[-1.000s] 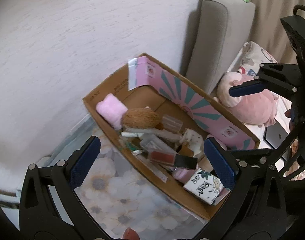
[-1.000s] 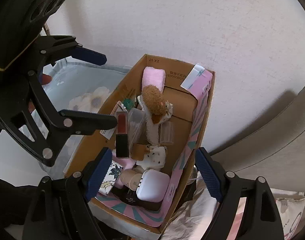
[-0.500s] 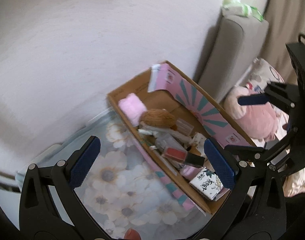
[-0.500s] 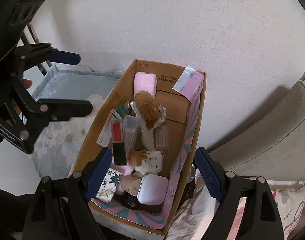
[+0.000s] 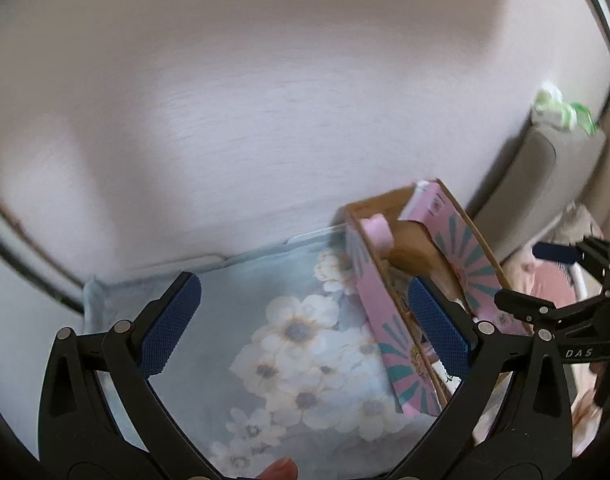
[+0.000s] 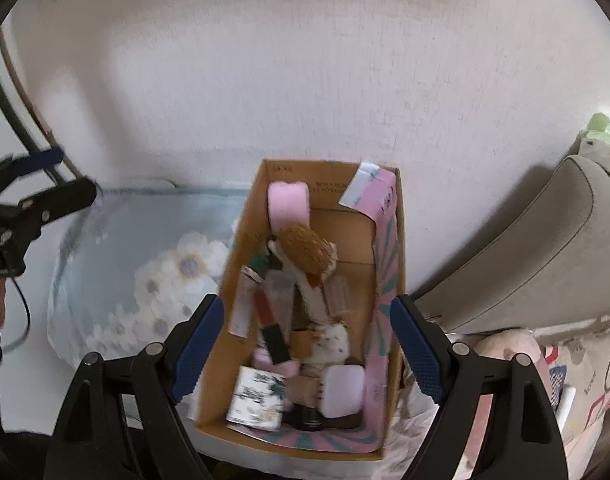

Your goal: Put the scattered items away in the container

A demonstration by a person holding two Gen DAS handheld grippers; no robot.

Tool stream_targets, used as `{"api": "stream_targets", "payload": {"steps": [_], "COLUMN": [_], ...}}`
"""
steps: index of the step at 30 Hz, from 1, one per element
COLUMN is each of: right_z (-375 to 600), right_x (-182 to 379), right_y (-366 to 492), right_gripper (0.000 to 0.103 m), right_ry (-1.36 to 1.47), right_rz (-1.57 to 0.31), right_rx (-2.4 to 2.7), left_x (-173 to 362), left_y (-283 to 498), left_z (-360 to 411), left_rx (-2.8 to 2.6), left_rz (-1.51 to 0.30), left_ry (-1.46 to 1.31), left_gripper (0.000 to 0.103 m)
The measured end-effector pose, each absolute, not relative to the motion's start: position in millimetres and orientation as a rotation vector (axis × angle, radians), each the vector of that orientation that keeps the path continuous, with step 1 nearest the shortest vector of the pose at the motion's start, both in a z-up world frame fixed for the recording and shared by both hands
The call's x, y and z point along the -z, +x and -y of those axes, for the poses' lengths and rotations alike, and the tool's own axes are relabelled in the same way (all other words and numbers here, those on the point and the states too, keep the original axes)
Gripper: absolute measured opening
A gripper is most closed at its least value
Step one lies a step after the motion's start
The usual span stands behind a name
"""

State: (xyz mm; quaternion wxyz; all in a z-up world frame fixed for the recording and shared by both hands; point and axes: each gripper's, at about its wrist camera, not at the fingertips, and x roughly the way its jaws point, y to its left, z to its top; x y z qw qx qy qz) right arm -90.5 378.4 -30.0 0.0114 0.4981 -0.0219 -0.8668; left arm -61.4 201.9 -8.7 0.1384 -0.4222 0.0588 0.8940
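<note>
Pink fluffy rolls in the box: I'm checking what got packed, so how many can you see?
1. The pink fluffy roll stands at the far end of the cardboard box, behind the brown plush toy. Clutter could hide another.

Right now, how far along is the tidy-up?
Looks nearly done. The box is packed: pink roll, brown plush, white case and more. In hand: nothing; the left gripper and right gripper are both open and empty. Left: no loose items show on the floral cloth.
</note>
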Motion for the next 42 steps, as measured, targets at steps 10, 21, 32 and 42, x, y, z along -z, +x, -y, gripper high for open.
{"api": "stream_targets", "payload": {"steps": [10, 21, 32, 42], "right_z": [-317.1, -258.2, -225.5, -214.2], "right_x": [-0.7, 3.3, 8.2, 1.9], "right_y": [-88.0, -77.6, -61.9, -55.6], "right_gripper": [0.082, 0.082, 0.082, 0.082], "right_ry": [1.543, 1.531, 1.536, 1.501], "right_rz": [0.138, 0.182, 0.192, 0.136], "right_rx": [2.788, 2.828, 2.849, 2.878], "left_x": [-3.4, 8.4, 14.6, 15.0], "left_y": [-38.6, -18.0, -5.1, -0.6], "left_z": [-133.7, -83.8, -57.5, -59.5], "left_rx": [-2.76, -2.804, -2.808, -2.786], "left_rz": [-0.052, 0.065, 0.083, 0.037], "left_ry": [-1.252, -1.285, -1.289, -1.259], "left_gripper": [0.103, 0.103, 0.103, 0.103]}}
